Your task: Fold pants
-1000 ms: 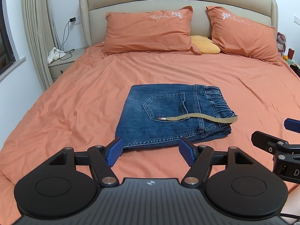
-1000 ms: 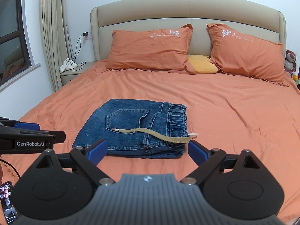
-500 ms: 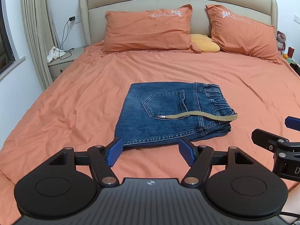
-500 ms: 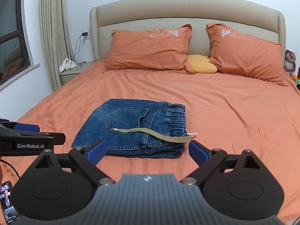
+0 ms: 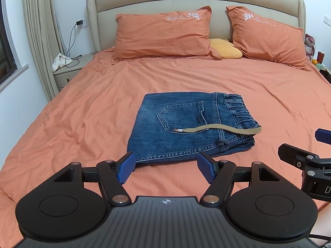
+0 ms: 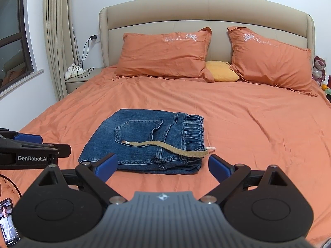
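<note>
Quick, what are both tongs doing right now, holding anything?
Left tongs: open, holding nothing, short of the folded jeans.
Right tongs: open, holding nothing, near the jeans' edge.

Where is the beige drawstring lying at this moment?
In both wrist views the beige drawstring lies across the top of the folded jeans, running from the back pocket towards the elastic waistband on their right side.

I saw the pants [image 5: 182, 128] as coarse blue denim with a woven khaki drawstring [image 5: 219, 129] tipped in shiny metal. The sheet [image 5: 82, 113] was matt, creased orange cloth, like the pillows [image 5: 163, 35]. The headboard [image 5: 194, 2] looked smooth, padded, beige. My left gripper [image 5: 165, 168] was matt black plastic with ribbed blue pads [image 5: 125, 168].
</note>
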`<move>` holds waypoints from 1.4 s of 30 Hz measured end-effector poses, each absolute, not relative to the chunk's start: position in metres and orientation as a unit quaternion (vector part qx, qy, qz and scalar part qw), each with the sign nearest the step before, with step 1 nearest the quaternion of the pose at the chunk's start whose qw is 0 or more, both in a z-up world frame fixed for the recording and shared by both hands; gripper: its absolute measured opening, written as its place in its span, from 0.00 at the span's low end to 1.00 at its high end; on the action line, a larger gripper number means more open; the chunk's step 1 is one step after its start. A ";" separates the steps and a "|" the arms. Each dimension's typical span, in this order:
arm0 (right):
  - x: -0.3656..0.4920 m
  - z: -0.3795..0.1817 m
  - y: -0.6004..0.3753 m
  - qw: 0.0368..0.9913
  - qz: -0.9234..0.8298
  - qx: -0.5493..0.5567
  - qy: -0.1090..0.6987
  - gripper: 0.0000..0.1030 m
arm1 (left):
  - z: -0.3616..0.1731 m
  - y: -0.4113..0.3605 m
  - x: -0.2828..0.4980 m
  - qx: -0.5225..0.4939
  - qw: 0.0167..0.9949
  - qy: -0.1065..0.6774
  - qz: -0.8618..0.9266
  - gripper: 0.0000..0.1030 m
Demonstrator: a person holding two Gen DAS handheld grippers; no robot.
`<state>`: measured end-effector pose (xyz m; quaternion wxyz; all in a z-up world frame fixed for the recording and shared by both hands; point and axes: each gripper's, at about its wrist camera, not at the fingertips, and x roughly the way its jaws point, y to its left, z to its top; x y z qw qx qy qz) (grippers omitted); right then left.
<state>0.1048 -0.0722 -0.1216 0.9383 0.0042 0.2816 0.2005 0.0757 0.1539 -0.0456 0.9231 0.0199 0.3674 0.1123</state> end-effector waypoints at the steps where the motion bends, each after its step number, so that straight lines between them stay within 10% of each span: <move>1: 0.104 -0.122 -0.072 0.938 0.200 0.004 0.282 0.88 | -0.045 0.154 0.076 0.021 0.923 0.367 0.112 0.77; 42: 0.094 -0.113 -0.080 0.940 0.200 0.020 0.275 0.89 | -0.042 0.150 0.074 0.044 0.926 0.363 0.096 0.77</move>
